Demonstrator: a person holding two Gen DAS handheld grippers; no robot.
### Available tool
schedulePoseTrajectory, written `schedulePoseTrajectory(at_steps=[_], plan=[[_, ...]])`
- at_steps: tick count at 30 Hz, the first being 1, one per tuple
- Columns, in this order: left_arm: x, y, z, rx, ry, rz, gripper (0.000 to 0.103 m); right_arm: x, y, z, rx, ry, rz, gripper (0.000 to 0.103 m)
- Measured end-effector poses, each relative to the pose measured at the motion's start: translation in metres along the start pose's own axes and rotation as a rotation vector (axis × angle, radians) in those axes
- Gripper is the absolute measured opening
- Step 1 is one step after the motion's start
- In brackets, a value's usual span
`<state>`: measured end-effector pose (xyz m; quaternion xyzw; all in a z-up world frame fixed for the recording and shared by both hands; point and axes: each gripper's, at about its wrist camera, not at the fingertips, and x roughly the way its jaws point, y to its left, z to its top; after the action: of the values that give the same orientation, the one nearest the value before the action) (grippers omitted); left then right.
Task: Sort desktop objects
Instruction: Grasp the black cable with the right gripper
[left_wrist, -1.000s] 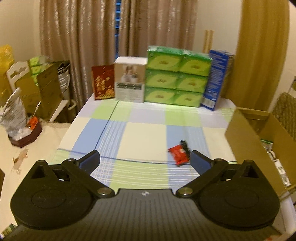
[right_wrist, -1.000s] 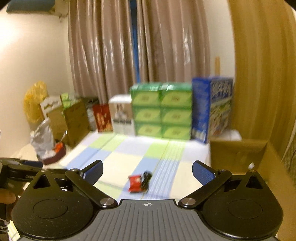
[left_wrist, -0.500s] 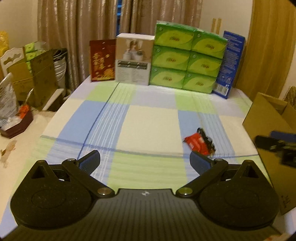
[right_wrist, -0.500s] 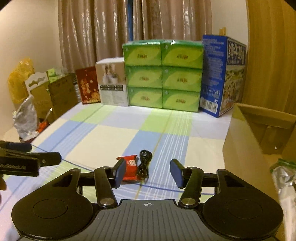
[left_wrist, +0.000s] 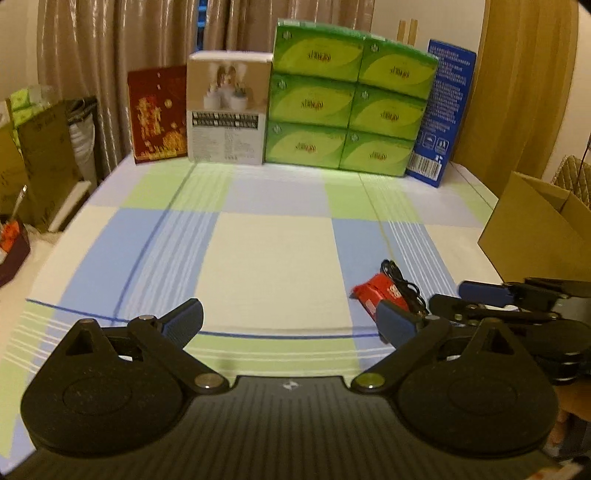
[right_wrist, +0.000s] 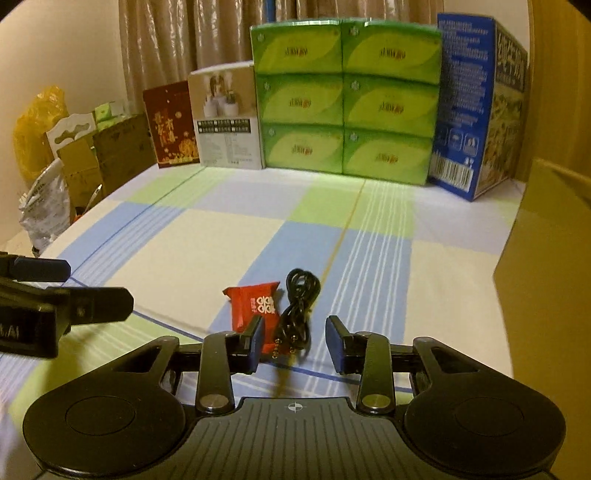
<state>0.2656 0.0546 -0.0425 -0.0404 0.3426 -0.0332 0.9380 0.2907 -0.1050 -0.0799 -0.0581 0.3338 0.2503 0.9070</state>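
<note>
Nearest the right wrist camera, the right hand-held gripper (right_wrist: 295, 345) hangs low over the front part of the tabletop (right_wrist: 207, 251), which is covered in a blue, green and cream checked cloth. Its blue-padded fingers are partly closed but grip nothing. The near end of a coiled black cable (right_wrist: 297, 308) lies between them, and a red foil snack packet (right_wrist: 256, 304) lies just beside the cable, its near end by the left finger.

The left hand-held gripper (left_wrist: 288, 321) is spread wide and empty over the front edge of the tabletop, with the packet (left_wrist: 380, 293) and cable (left_wrist: 404, 286) just beyond its right finger.

At the right edge stands an open brown cardboard box (left_wrist: 535, 225); what is in it cannot be seen from either camera.

Along the far edge, upright against the curtain, stand a dark red gift box (right_wrist: 168, 125), a white printed carton (right_wrist: 227, 118), a stack of six green tissue packs (right_wrist: 345, 98) and a tall blue carton (right_wrist: 476, 103).
</note>
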Motion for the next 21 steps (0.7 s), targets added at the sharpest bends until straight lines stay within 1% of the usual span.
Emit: schedulePoseTrajectory(at_steps=[5,7,9,12,17,21], plan=[[0.01,0.0,-0.004,0.007,0.023,-0.013,0.098,0.016,-0.002,0.002,-0.008,0.016,-0.016,0.028],[0.013,0.002,-0.004,-0.001,0.026,-0.014,0.098,0.019,-0.003,0.002,-0.014,0.019,-0.021,0.023],[0.014,0.003,-0.006,-0.007,0.029,-0.018,0.098,0.021,-0.003,0.001,-0.025,0.022,-0.021,0.014],[0.015,0.003,-0.007,0.001,0.033,-0.021,0.098,0.02,0.001,-0.002,-0.053,0.021,-0.02,0.013],[0.016,0.005,-0.006,-0.007,0.037,-0.028,0.098,0.01,0.014,-0.01,-0.09,0.034,0.042,0.012],[0.016,0.006,-0.006,-0.011,0.042,-0.04,0.098,0.0,0.03,-0.022,-0.115,0.054,0.129,0.011]])
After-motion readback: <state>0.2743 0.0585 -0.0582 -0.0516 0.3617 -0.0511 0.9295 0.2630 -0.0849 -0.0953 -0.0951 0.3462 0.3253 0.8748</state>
